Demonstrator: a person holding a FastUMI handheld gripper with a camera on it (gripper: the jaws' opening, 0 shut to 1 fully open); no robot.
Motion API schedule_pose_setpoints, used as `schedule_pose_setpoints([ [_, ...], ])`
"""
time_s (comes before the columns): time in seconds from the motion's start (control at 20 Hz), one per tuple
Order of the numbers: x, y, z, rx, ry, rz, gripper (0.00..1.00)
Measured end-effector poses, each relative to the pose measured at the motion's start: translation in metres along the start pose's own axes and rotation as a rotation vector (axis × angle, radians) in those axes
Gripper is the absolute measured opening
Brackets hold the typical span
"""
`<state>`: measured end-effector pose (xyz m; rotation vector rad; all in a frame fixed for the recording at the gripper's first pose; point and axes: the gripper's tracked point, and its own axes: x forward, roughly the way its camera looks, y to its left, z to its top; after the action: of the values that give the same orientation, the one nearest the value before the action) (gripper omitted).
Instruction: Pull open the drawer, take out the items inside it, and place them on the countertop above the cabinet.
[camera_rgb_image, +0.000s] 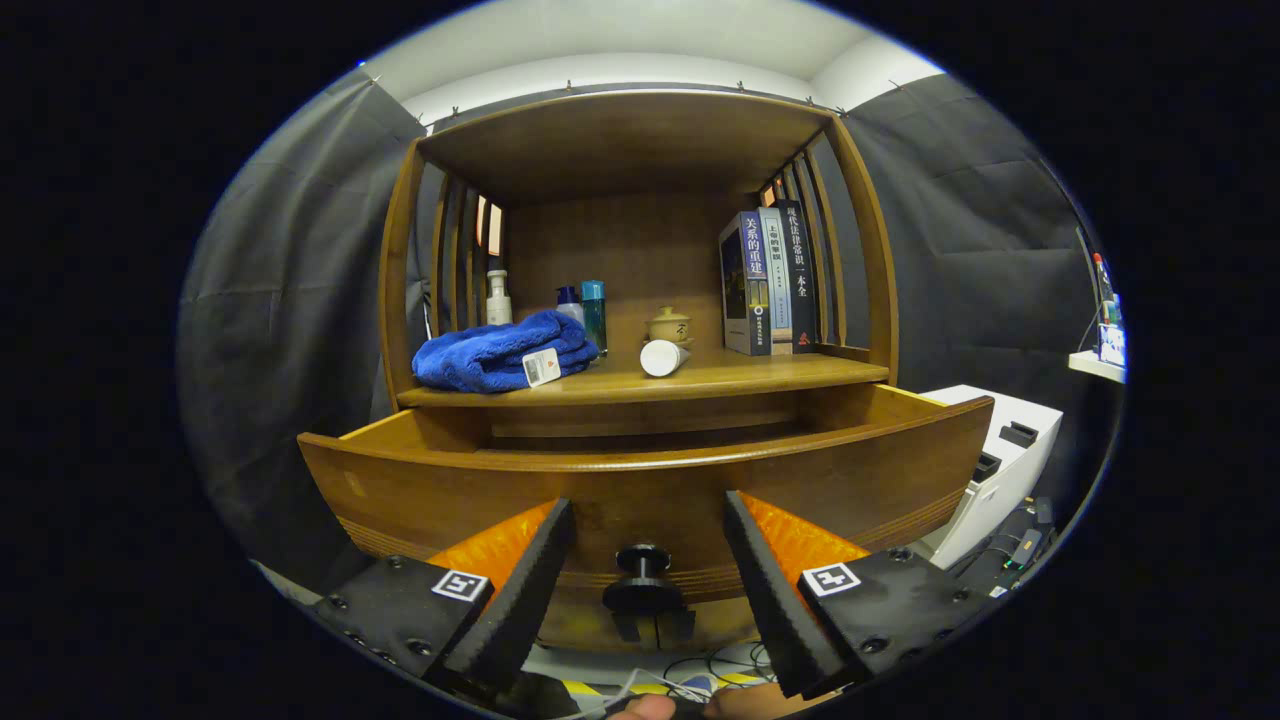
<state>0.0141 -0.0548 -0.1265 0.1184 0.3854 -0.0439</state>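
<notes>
The wooden cabinet's drawer (640, 480) stands pulled out toward me, its curved front just ahead of my fingers. Its black round knob (643, 562) sits between my fingers, apart from both. My gripper (648, 515) is open, one finger on each side of the knob, holding nothing. The drawer's inside is hidden behind its front panel. On the countertop (740, 375) above lie a folded blue towel (500, 352) with a white tag and a white tube (662, 357) on its side.
At the back of the countertop stand a white pump bottle (498, 297), two blue bottles (593, 312), a small lidded jar (669, 324) and several upright books (768, 280). A white box-shaped unit (1000, 470) sits right of the drawer. Cables lie on the floor below.
</notes>
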Motion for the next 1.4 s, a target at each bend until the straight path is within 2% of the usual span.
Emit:
schedule_pose_setpoints([
  [0.3,0.039,-0.001,0.006,0.009,0.026,0.002,0.98],
  [0.7,0.088,-0.014,0.006,-0.041,0.028,-0.006,0.98],
  [1.15,0.124,-0.015,0.011,-0.038,0.029,-0.007,0.98],
  [1.4,0.124,-0.018,0.010,-0.023,0.006,-0.011,0.98],
])
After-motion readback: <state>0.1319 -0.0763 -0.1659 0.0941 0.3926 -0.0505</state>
